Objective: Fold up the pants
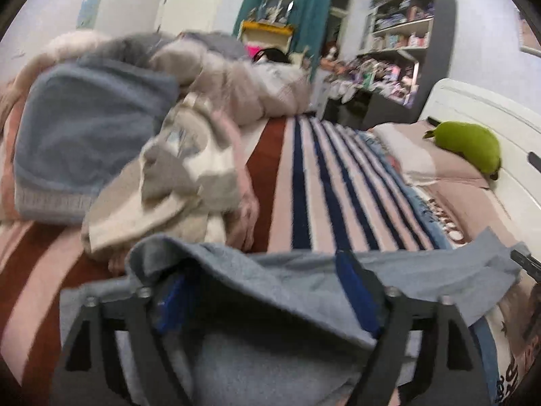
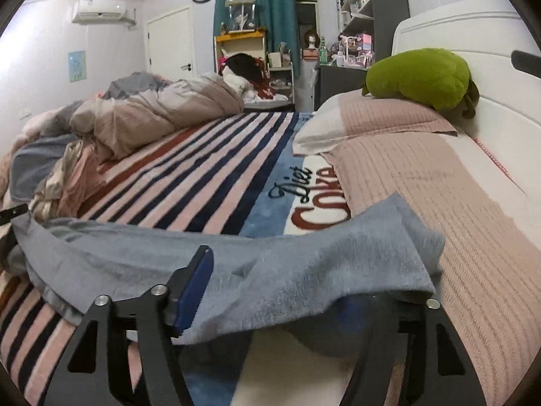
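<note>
Blue-grey pants (image 1: pixel 270 291) lie stretched across the striped bed blanket (image 1: pixel 321 186), draped over both grippers. My left gripper (image 1: pixel 267 291) is wide open; cloth lies over its left blue pad (image 1: pixel 172 297) and between the fingers. In the right wrist view the same pants (image 2: pixel 270 270) hang over my right gripper (image 2: pixel 304 284). It is open too, with its left blue pad (image 2: pixel 194 287) bare and its right finger hidden under cloth.
A heap of clothes and a folded blue garment (image 1: pixel 91 128) lies at the left. A rumpled duvet (image 2: pixel 152 115) sits behind. Pillows (image 2: pixel 389 118) and a green plush (image 2: pixel 419 77) lie by the white headboard at right. Shelves and a cabinet stand beyond the bed.
</note>
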`<move>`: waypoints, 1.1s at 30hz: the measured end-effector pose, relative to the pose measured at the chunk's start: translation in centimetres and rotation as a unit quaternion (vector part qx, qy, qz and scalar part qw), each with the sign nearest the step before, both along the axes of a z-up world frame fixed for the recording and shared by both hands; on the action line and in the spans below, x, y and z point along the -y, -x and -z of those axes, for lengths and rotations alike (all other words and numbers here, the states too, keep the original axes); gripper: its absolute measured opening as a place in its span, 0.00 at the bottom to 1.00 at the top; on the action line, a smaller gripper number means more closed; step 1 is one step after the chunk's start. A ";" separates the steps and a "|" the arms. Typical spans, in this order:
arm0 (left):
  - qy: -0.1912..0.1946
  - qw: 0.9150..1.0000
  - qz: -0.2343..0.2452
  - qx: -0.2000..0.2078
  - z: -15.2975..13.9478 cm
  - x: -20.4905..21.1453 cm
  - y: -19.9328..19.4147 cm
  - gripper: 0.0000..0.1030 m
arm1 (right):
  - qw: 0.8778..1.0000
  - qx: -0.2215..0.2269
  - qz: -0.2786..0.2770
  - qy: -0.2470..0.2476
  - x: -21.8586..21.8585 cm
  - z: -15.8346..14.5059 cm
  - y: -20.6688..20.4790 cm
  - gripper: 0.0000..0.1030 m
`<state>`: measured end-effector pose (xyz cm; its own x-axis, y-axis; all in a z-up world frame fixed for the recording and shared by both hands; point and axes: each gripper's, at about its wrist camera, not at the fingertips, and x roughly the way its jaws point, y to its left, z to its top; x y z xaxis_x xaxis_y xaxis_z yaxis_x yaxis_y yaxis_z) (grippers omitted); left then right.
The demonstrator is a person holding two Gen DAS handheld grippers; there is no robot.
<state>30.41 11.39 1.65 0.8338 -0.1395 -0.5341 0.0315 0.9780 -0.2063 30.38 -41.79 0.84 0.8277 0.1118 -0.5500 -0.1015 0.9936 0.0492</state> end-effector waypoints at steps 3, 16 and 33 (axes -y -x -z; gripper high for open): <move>-0.027 1.000 -0.011 0.006 -1.7 0.3 -0.9 0.79 | 1.000 0.006 -0.002 -0.012 0.1 -1.5 -0.5 0.63; -0.031 0.993 0.107 -0.039 -0.5 5.3 5.0 0.79 | 0.991 -0.032 -0.100 -0.083 -4.8 -0.5 4.7 0.48; -0.030 0.980 0.169 -0.099 4.5 11.4 1.6 0.55 | 0.994 -0.040 -0.103 0.028 -10.5 2.9 3.8 0.02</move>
<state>28.78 -0.06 -2.84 0.6250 -0.3533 -0.6961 0.3209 0.9292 -0.1834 26.57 -31.29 -2.07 0.7439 0.2414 -0.6231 -0.3003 0.9538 0.0109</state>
